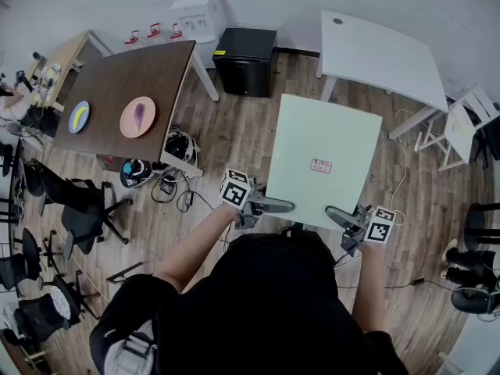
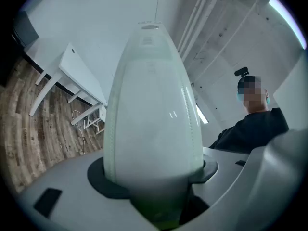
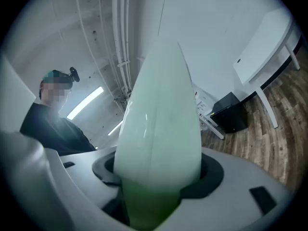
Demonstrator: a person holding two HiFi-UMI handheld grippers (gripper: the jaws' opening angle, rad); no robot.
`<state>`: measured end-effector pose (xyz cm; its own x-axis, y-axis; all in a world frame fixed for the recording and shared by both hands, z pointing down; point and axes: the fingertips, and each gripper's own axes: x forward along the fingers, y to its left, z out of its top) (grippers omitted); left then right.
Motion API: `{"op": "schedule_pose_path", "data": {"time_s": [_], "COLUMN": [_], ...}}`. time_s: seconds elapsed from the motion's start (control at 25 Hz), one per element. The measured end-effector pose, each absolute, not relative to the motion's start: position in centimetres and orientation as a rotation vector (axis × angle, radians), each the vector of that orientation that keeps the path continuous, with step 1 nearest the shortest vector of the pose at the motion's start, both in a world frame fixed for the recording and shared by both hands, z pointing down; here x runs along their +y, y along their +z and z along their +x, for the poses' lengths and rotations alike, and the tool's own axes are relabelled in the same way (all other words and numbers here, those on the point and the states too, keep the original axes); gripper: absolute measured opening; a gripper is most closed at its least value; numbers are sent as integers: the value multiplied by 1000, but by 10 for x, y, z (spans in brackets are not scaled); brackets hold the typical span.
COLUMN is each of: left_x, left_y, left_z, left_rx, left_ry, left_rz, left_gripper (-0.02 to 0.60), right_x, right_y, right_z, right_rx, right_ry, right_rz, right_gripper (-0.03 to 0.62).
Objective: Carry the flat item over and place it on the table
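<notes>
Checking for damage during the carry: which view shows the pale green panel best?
The head view: the green panel shows its whole face and red label, with the left gripper and right gripper clamping its near edge. Both gripper views show only a distorted, close-up slice.

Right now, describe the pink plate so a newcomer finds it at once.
Left of the pale green board being carried stands a dark brown table. Two plates lie on it. The pink plate is the right one, larger, with a purple item on it, while the blue plate holds a yellow item.
</notes>
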<state>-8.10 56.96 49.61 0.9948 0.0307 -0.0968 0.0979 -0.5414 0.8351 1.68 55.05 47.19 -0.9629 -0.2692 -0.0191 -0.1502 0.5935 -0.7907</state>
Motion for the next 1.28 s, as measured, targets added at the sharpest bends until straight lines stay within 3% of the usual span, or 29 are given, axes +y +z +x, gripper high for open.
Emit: {"op": "schedule_pose_path", "data": {"time_s": [0.48,1.28], "left_x": [554,445], "left_y": [498,531], "left_z": [-57,8], "left_rx": [116,59], "left_ry": [-94,-33], "left_rz": [2110,2011], "left_gripper": [310,310], "right_x": [537,425], "right_y": [474,516], "right_z": [41,107], "right_rx": [2640,2512], "right_ry": [-1286,-1417], "right_rz": [-378,-349], "right_gripper": [307,305]}}
